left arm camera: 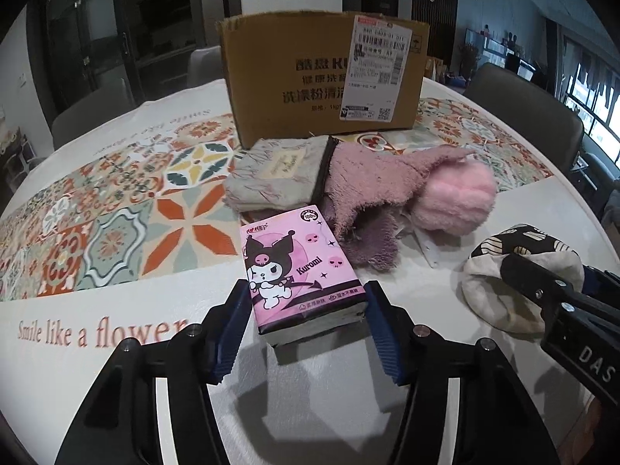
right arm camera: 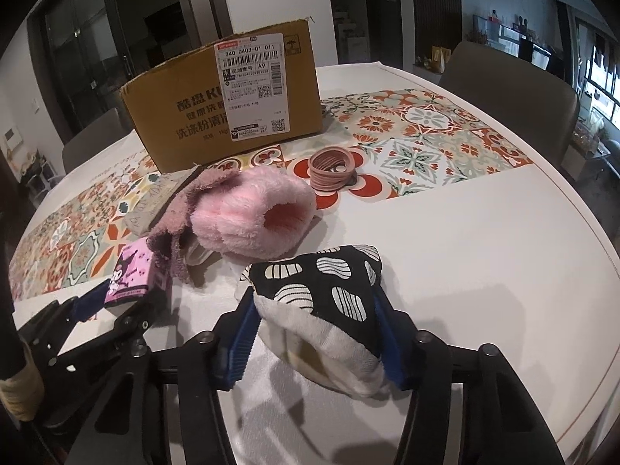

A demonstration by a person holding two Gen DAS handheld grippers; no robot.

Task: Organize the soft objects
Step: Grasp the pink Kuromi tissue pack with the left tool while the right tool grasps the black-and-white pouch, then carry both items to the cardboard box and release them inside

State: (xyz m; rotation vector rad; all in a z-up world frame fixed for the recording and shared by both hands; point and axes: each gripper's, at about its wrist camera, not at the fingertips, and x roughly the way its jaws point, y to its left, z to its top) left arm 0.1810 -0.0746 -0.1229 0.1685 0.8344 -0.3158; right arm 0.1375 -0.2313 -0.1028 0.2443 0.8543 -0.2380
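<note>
On your tablecloth [left arm camera: 58,341] you can read "Smile like a flower". The pink tissue pack [left arm camera: 296,271] says "Kuromi" and carries a round "100%" mark. The cardboard box [right arm camera: 186,116] bears Chinese print beginning "KU", partly covered by a white shipping label [right arm camera: 254,89] reading "340 C403-01 011" and "A9". The right gripper [left arm camera: 593,360] body shows "DAS", cut off at the picture's edge.

Pink tissue pack [left arm camera: 298,271] and patterned pouch [right arm camera: 325,310] lie gripped.
</note>
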